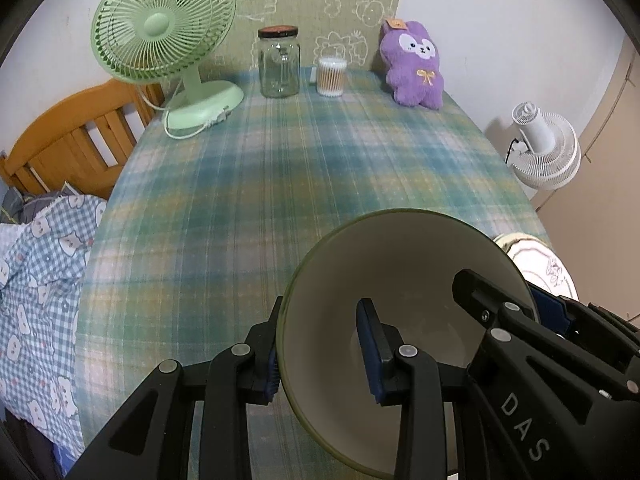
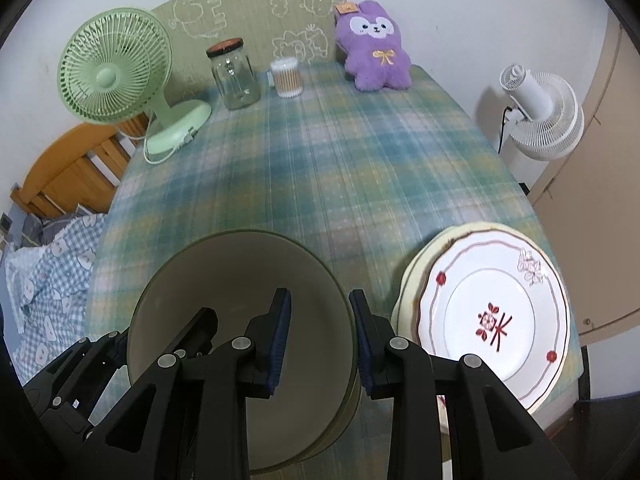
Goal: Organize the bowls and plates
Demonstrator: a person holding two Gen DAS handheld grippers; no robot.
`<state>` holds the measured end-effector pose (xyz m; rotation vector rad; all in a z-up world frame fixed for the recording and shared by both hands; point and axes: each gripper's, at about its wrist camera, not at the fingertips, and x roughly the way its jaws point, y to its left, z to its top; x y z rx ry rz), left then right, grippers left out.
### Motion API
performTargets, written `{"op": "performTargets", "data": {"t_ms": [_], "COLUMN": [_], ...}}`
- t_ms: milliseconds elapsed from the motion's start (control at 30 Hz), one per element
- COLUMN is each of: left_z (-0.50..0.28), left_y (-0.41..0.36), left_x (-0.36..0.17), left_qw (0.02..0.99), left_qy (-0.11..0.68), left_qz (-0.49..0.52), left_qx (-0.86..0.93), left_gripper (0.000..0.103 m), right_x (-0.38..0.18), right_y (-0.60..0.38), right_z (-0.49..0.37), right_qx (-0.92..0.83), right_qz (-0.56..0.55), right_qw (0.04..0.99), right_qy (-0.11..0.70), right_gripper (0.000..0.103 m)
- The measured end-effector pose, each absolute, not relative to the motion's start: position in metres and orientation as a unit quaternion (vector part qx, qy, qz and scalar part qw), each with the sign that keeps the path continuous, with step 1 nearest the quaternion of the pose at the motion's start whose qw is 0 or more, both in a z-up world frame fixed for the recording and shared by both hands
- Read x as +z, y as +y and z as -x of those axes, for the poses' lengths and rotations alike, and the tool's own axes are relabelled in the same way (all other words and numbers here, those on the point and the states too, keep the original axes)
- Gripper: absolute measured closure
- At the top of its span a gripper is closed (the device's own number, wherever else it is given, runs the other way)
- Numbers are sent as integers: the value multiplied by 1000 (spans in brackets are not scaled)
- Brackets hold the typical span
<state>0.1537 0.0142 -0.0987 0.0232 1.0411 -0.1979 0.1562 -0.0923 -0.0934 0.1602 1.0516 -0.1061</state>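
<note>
Both my grippers, left (image 1: 324, 356) and right (image 2: 318, 336), are pinching opposite rims of the near bowl (image 2: 240, 320); stacked plates (image 2: 496, 320) are sitting just right.

A table with a green-and-blue plaid cloth (image 1: 280, 184) stands against a white wall (image 1: 500, 20). To its left sits a wooden bed frame (image 1: 76, 136) with checked bedding (image 1: 40, 280). To its right, a white fan (image 2: 536, 116) stands beside a beige door (image 2: 600, 200).
</note>
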Motion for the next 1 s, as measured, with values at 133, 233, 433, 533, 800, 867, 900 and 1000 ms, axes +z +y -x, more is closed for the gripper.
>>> {"op": "performTargets", "data": {"t_ms": [133, 233, 433, 533, 800, 867, 900, 1000], "left_z": [-149, -146, -144, -143, -146, -147, -147, -147], "left_y": [15, 16, 14, 11, 10, 10, 10, 10], "left_x": [-106, -111, -117, -117, -118, -118, -118, -118], "left_qw": [858, 855, 853, 856, 855, 854, 854, 853], "left_qy": [504, 510, 514, 507, 510, 511, 511, 511], "left_qz": [-14, -15, -12, -21, -23, -25, -26, -29], "left_qx": [-94, -94, -96, -95, -92, -93, -94, -99], "left_gripper": [70, 70, 70, 71, 71, 69, 68, 60], "right_x": [-101, -107, -113, -115, -118, -118, -117, -117], "right_y": [-91, -92, -92, -94, -97, -97, -97, -96], "right_z": [-152, -149, -145, -146, -149, -150, -150, -151], "right_qx": [-52, -52, -56, -58, -58, -57, -56, -48], "right_qz": [-80, -83, -80, -80, -78, -76, -75, -66], "right_qw": [856, 852, 853, 853, 851, 850, 851, 850], "right_qy": [508, 514, 513, 512, 516, 518, 517, 521], "right_gripper": [70, 70, 70, 70, 70, 70, 70, 69]}}
